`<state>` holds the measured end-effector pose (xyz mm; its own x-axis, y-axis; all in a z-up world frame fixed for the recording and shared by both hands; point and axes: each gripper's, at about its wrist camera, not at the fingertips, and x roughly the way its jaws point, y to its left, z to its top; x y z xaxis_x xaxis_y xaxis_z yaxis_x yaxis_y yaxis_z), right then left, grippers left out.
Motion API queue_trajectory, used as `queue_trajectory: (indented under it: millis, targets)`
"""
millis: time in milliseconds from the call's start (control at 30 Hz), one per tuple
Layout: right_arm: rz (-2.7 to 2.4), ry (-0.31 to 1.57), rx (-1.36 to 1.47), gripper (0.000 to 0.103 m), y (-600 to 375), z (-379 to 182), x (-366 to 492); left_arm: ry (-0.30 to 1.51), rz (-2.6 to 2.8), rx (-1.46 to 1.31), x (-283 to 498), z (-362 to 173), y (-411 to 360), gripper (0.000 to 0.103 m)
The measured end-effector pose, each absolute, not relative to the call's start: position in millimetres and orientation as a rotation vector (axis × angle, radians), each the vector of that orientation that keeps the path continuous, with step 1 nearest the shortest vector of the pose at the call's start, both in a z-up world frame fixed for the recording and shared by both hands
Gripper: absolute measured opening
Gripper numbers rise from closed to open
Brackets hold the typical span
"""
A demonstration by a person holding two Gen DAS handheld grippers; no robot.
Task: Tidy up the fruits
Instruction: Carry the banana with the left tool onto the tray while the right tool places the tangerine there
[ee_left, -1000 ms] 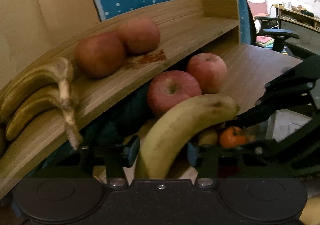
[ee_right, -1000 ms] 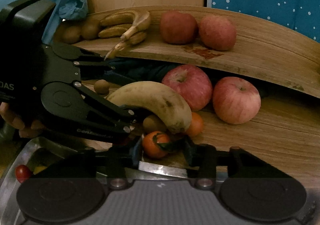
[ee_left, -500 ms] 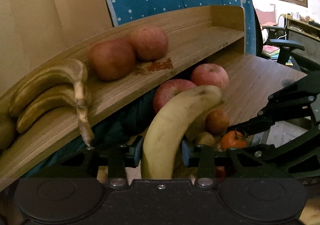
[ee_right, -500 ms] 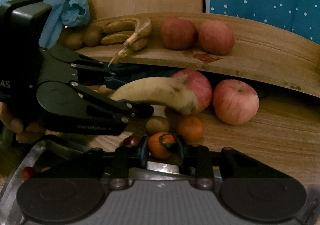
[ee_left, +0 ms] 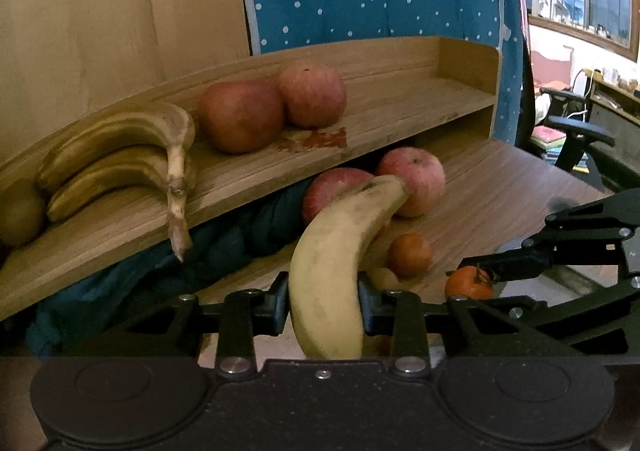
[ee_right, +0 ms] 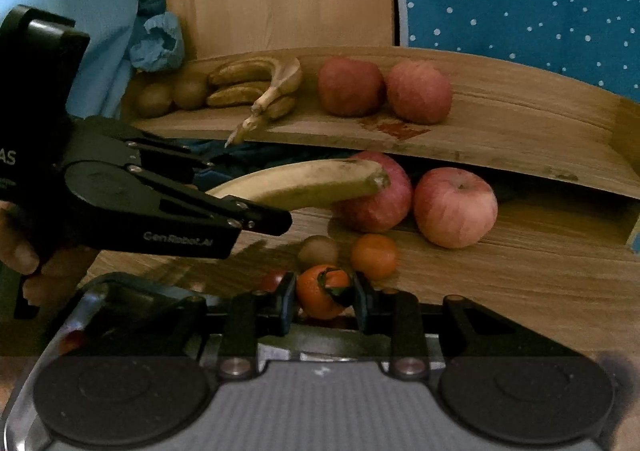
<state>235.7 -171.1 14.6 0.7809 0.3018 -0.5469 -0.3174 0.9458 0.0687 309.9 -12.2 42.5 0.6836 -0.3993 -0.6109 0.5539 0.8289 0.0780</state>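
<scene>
At the bottom centre of the left view, the left gripper [ee_left: 323,307] was clamped on a banana [ee_left: 336,271] whose tip rose toward two apples [ee_left: 416,181] at mid-frame. At the bottom centre of the right view, the right gripper [ee_right: 325,301] pinched a tangerine [ee_right: 322,291] above a metal tray [ee_right: 92,291] that only this view showed. Farther up, the shelf [ee_left: 400,107] held bananas and apples in both views; only the right view showed both kiwis [ee_right: 154,105] clearly at its left end.
</scene>
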Motion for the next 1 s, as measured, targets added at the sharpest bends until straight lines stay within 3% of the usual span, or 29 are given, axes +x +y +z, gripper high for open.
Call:
queue_trajectory:
  millis: [567, 1000]
  targets:
    - [0.26, 0.551, -0.027, 0.033, -200, 33, 174, 0.58, -0.661, 0.241, 240, 56, -40, 0.035]
    - [0.224, 0.59, -0.032, 0.033, -213, 11, 150, 0.633, -0.681, 0.293, 215, 34, -69, 0.035]
